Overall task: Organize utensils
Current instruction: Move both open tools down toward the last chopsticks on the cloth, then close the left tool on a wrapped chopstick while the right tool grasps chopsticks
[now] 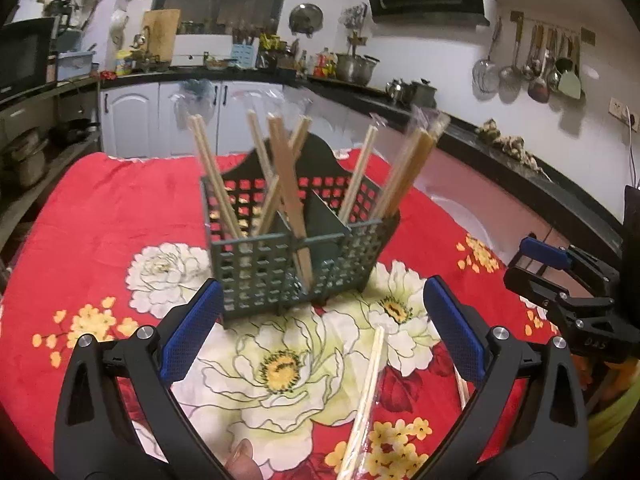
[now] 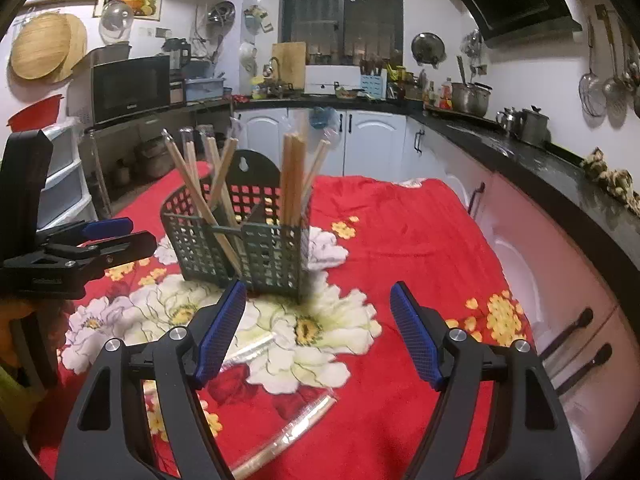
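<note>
A dark green lattice basket (image 1: 260, 268) (image 2: 272, 248) with compartments stands on the red floral cloth, holding several plastic-wrapped wooden chopsticks (image 1: 288, 184) (image 2: 292, 176) that lean outward. My left gripper (image 1: 322, 296) is open just in front of the basket. One wrapped chopstick pair (image 1: 368, 392) lies on the cloth below and between its fingers, untouched. My right gripper (image 2: 318, 286) is open and empty, near the basket's front corner. Two wrapped pairs (image 2: 288, 432) (image 2: 252, 348) lie on the cloth under it. Each gripper shows in the other's view (image 1: 520, 264) (image 2: 136, 232).
The red floral cloth (image 1: 120, 208) covers the table. A black counter (image 2: 520, 156) with pots and white cabinets runs behind and to the right. Ladles hang on the wall (image 1: 536, 68). A microwave (image 2: 132, 88) sits at the left. A person's fingertip (image 1: 240, 460) shows at the bottom.
</note>
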{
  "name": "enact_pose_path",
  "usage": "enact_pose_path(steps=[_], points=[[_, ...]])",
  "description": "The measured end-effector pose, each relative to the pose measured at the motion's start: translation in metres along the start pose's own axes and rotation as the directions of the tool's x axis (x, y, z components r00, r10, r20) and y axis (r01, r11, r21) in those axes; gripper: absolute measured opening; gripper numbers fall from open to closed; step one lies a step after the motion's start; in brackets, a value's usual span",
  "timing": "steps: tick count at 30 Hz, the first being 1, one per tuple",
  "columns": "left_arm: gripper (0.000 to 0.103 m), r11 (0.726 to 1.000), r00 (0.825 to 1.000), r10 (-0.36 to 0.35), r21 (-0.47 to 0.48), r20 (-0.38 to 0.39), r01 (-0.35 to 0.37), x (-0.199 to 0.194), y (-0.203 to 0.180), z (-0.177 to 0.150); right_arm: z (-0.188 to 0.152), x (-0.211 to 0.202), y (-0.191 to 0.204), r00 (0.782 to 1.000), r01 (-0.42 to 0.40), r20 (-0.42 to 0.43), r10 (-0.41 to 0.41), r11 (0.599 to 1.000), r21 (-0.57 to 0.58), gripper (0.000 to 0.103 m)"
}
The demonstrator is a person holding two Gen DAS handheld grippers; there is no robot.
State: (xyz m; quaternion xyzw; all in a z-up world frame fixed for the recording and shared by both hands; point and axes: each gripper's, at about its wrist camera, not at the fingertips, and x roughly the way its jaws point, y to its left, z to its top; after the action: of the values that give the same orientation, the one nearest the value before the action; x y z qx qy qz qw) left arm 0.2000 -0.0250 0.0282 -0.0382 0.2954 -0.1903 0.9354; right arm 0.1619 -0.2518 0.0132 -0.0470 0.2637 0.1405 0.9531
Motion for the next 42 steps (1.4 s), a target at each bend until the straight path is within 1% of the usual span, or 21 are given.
enact_pose_path(steps=[2,7,11,17,22,27,29,30,32,34,35,37,38,40,42], points=[[0.092,1.0,1.0,-0.005,0.012,-0.017,0.005,0.005,-0.004,-0.002,-0.005,0.001,-0.004,1.0,0.002,-0.008,-0.002,1.0,-0.001,0.072],[0.092,0.998,0.995,-0.035,0.053,-0.093,0.04,0.029,-0.02,-0.008,-0.017,0.006,-0.015,0.999,0.013,-0.047,-0.012,1.0,0.017,0.072],[0.092,0.995,0.991,-0.04,0.088,-0.129,0.052,0.044,-0.031,-0.012,-0.025,0.009,-0.02,0.998,0.013,-0.067,-0.011,1.0,0.024,0.072],[0.092,0.989,0.981,-0.025,0.135,-0.191,0.051,0.065,-0.038,-0.019,-0.034,0.015,-0.021,0.996,-0.001,-0.094,0.003,1.0,0.027,0.072],[0.092,0.986,0.974,-0.015,0.156,-0.228,0.051,0.077,-0.038,-0.017,-0.039,0.021,-0.02,0.993,-0.015,-0.113,0.018,1.0,0.027,0.072],[0.084,0.981,0.966,-0.013,0.183,-0.259,0.063,0.088,-0.042,-0.015,-0.044,0.026,-0.019,0.99,-0.028,-0.138,0.031,0.999,0.024,0.072],[0.078,0.98,0.962,-0.016,0.186,-0.273,0.069,0.093,-0.043,-0.015,-0.045,0.027,-0.02,0.988,-0.033,-0.148,0.037,0.999,0.028,0.072],[0.077,0.98,0.958,-0.022,0.185,-0.286,0.077,0.097,-0.043,-0.016,-0.046,0.028,-0.021,0.987,-0.037,-0.156,0.041,0.999,0.031,0.072],[0.069,0.98,0.952,-0.031,0.176,-0.305,0.088,0.102,-0.043,-0.018,-0.048,0.03,-0.022,0.985,-0.04,-0.169,0.046,0.998,0.037,0.072],[0.064,0.982,0.942,-0.046,0.16,-0.332,0.104,0.108,-0.041,-0.02,-0.051,0.034,-0.022,0.98,-0.048,-0.193,0.056,0.998,0.044,0.072],[0.063,0.981,0.94,-0.048,0.159,-0.339,0.107,0.109,-0.041,-0.021,-0.053,0.036,-0.021,0.977,-0.052,-0.204,0.06,0.998,0.045,0.071],[0.061,0.98,0.932,-0.054,0.158,-0.358,0.117,0.114,-0.041,-0.023,-0.057,0.04,-0.02,0.971,-0.064,-0.228,0.074,0.997,0.048,0.068],[0.059,0.979,0.926,-0.068,0.152,-0.371,0.132,0.116,-0.041,-0.024,-0.059,0.042,-0.019,0.968,-0.069,-0.237,0.079,0.996,0.05,0.068],[0.058,0.978,0.92,-0.08,0.146,-0.383,0.146,0.12,-0.042,-0.026,-0.062,0.048,-0.018,0.961,-0.077,-0.263,0.089,0.995,0.058,0.064],[0.054,0.978,0.912,-0.091,0.138,-0.4,0.158,0.126,-0.043,-0.028,-0.065,0.053,-0.017,0.954,-0.077,-0.286,0.094,0.995,0.068,0.06]])
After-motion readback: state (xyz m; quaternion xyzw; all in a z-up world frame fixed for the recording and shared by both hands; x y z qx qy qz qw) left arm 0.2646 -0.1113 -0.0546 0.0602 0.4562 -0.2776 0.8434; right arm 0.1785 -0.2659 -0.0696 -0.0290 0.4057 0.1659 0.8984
